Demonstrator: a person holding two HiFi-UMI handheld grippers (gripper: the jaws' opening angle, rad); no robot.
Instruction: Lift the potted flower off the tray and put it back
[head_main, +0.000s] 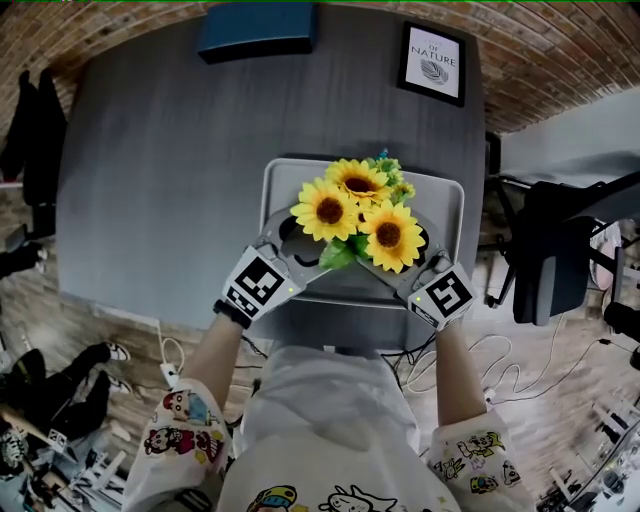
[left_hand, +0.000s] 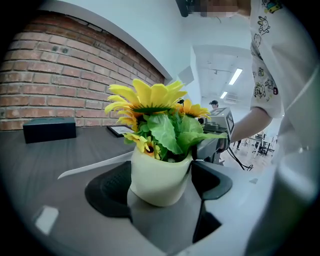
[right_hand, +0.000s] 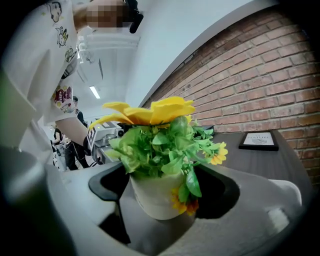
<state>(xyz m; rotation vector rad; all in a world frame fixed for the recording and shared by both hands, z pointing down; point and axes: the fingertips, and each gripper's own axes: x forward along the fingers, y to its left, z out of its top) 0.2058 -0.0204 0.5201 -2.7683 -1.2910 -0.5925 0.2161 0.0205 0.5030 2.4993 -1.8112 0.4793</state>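
Observation:
The potted flower (head_main: 355, 210) is a bunch of yellow sunflowers with green leaves in a cream pot (left_hand: 159, 175). It is over the grey tray (head_main: 276, 176) on the dark table, and from the head view the blooms hide the pot. My left gripper (head_main: 294, 240) reaches in from the tray's front left, and its black pads (left_hand: 111, 187) press both sides of the pot. My right gripper (head_main: 410, 250) comes from the front right. It is also closed wide round the pot (right_hand: 155, 197), leaves covering one pad. Whether the pot's base touches the tray is hidden.
The grey table (head_main: 160, 170) carries a framed print (head_main: 432, 62) at the back right and a dark blue box (head_main: 258, 30) at the back. A black chair (head_main: 560, 240) stands to the right. Cables (head_main: 520, 360) lie on the floor. A brick wall runs behind the table.

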